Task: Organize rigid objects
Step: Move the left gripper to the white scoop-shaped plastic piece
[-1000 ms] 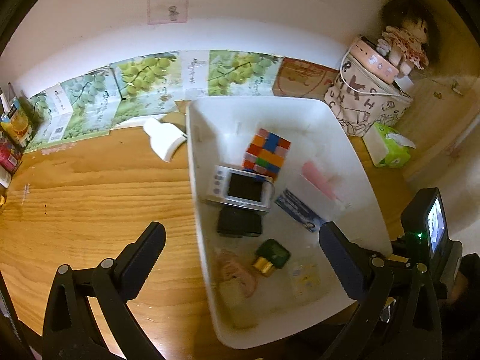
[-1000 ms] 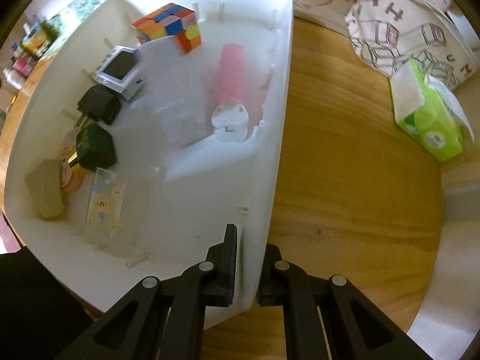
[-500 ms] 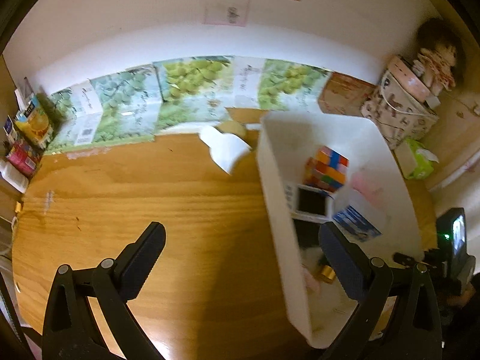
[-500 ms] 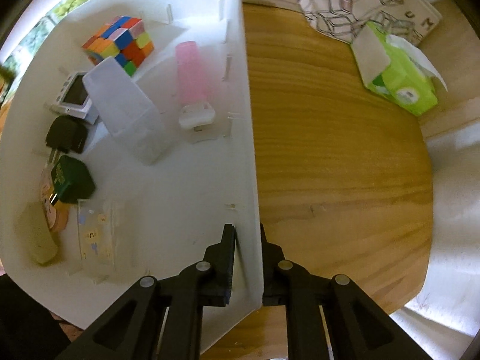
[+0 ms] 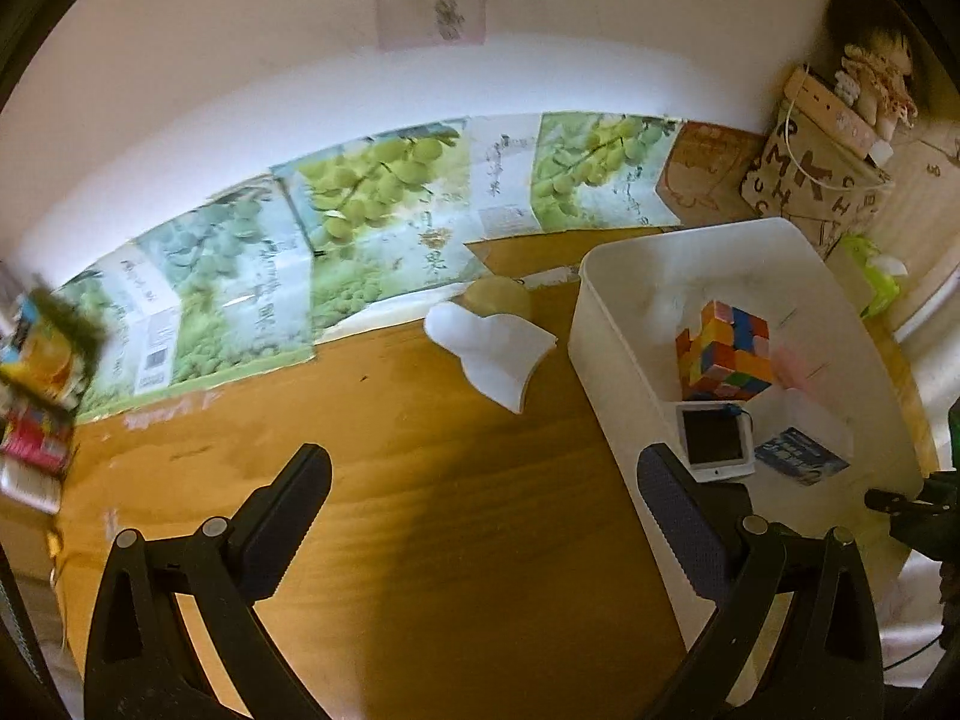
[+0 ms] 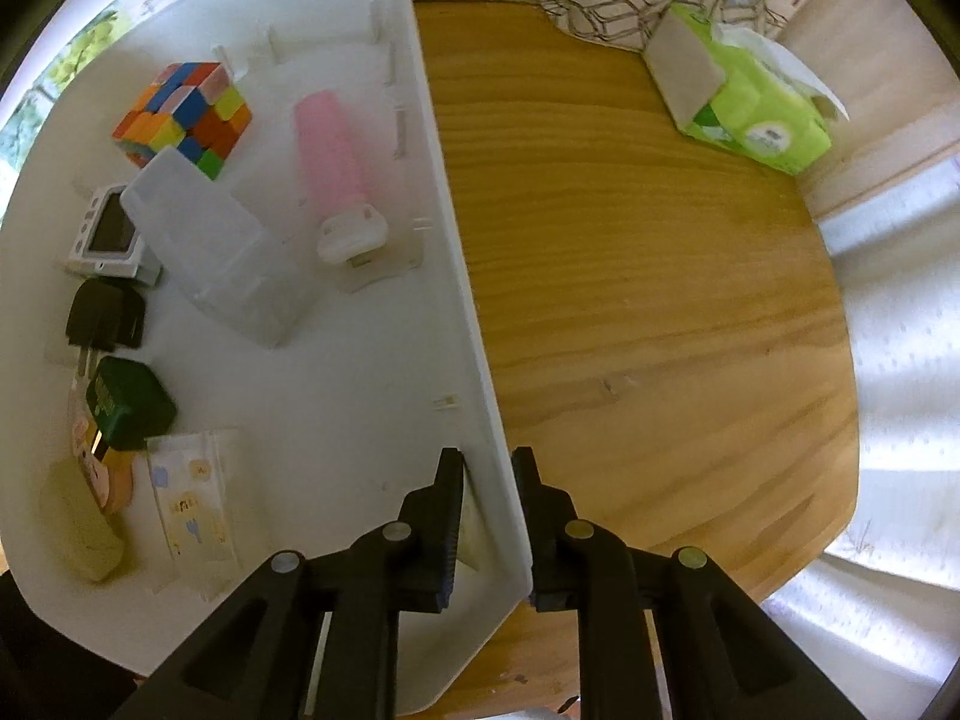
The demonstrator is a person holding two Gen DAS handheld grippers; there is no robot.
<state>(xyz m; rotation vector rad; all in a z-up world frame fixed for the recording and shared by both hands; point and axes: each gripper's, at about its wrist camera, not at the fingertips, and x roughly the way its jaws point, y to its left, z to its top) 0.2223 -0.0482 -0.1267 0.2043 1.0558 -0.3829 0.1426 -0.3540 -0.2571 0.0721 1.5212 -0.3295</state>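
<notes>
On the round wooden tabletop [image 6: 648,276] sits a big white plastic bin [image 6: 462,324], and the right tongs [image 6: 489,468] are straddling its near right wall, one finger inside, one outside. Their jaws are opening right now; the inside pad looks clear of the wall, the outside one is right against it, so it's not really a clamp anymore.

Stuff inside the bin, from the right wrist view:
- multicoloured puzzle cube [image 6: 183,111] at the far left
- pink cylinder with a white cap [image 6: 333,165] lying near the right wall
- frosted clear plastic box [image 6: 210,240] between those two, a bit nearer
- small white gadget with a dark screen [image 6: 108,237] just left of the box
- black plug adapter [image 6: 105,315] and a dark green one [image 6: 129,411] along the left side
- clear printed packet [image 6: 189,495] and a beige oval lump [image 6: 81,519] in the near left corner

Right of the bin there's a green tissue pack [image 6: 756,114] at the far edge of the tabletop.

Left tongs [image 5: 480,498] are wide apart with nothing in them, hovering over bare wood just left of the bin. A white curved plastic piece [image 5: 495,354] lies beyond them, near the grape-print cardboard boxes [image 5: 372,222] along the wall.
</notes>
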